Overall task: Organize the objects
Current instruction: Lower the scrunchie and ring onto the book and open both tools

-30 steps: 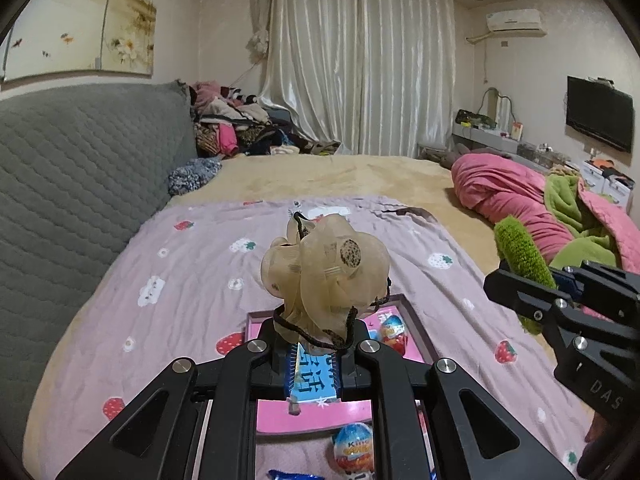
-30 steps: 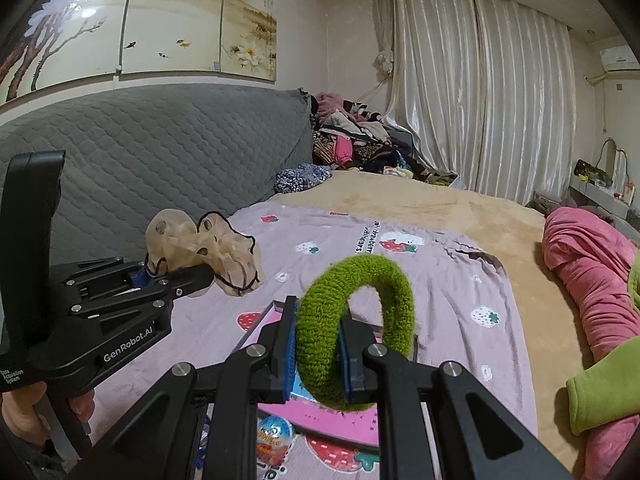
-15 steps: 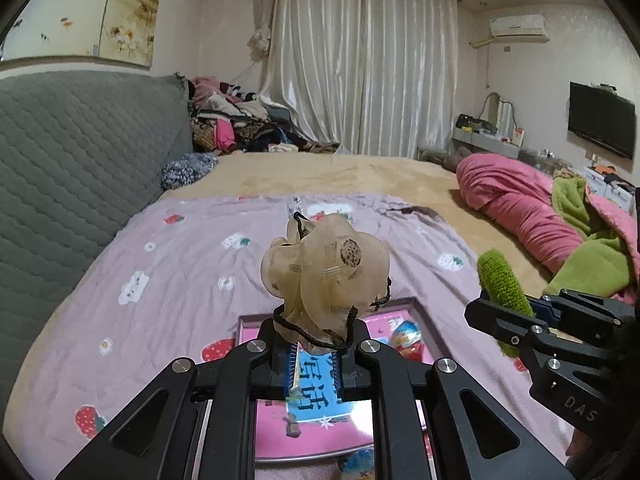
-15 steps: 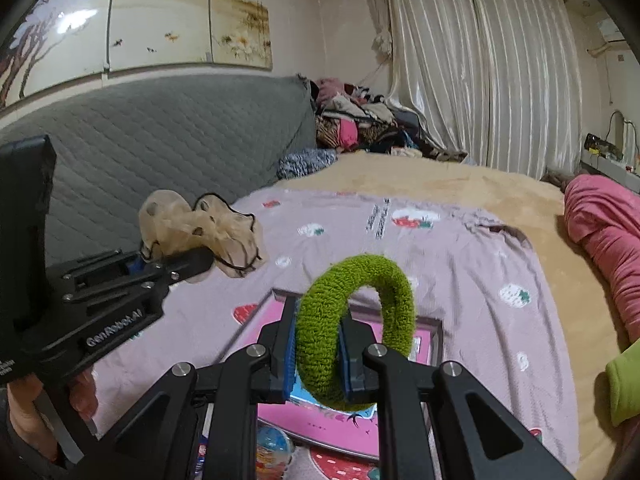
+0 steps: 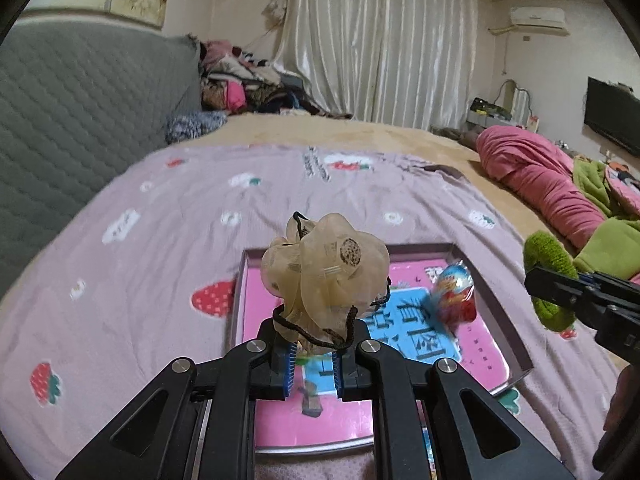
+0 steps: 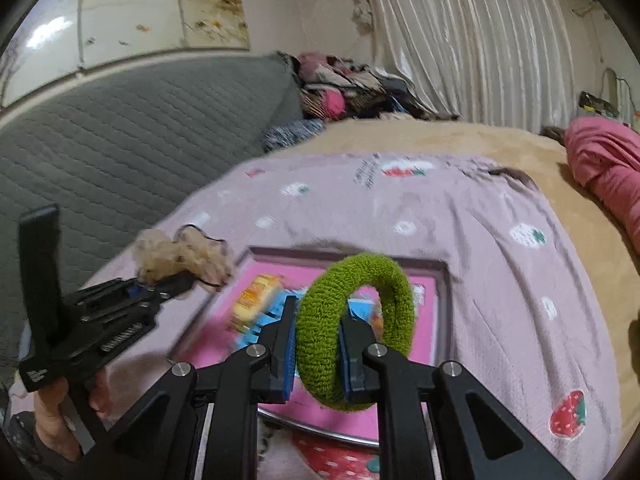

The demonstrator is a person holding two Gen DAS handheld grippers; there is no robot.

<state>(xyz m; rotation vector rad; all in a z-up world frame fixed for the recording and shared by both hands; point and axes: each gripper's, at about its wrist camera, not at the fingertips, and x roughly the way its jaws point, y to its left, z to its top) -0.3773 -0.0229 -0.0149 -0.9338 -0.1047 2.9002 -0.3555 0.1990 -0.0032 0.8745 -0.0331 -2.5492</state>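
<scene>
My left gripper [image 5: 314, 354] is shut on a beige sheer scrunchie [image 5: 326, 274] with a dark cord edge, held above the near left part of a pink tray [image 5: 244, 280]. My right gripper [image 6: 318, 354] is shut on a fluffy green scrunchie [image 6: 352, 332], which stands upright over the same pink tray [image 6: 438, 280]. In the tray lie a blue-printed card [image 5: 416, 320], a foil-wrapped toy egg [image 5: 456, 296] and a blurred yellow packet [image 6: 256, 300]. Each gripper shows in the other's view: the right gripper [image 5: 560, 294] at the right edge, the left gripper [image 6: 168, 286] at the left.
The tray lies on a lilac strawberry-print sheet [image 5: 160, 248] over a bed. A grey quilted headboard [image 5: 80, 120] runs along the left. A pink duvet [image 5: 536, 172] and green blanket [image 5: 608, 240] lie at the right. A hand [image 6: 52, 412] grips the left tool.
Both grippers have come down toward the tray with their scrunchies still held; the tray now looks larger and closer in both views.
</scene>
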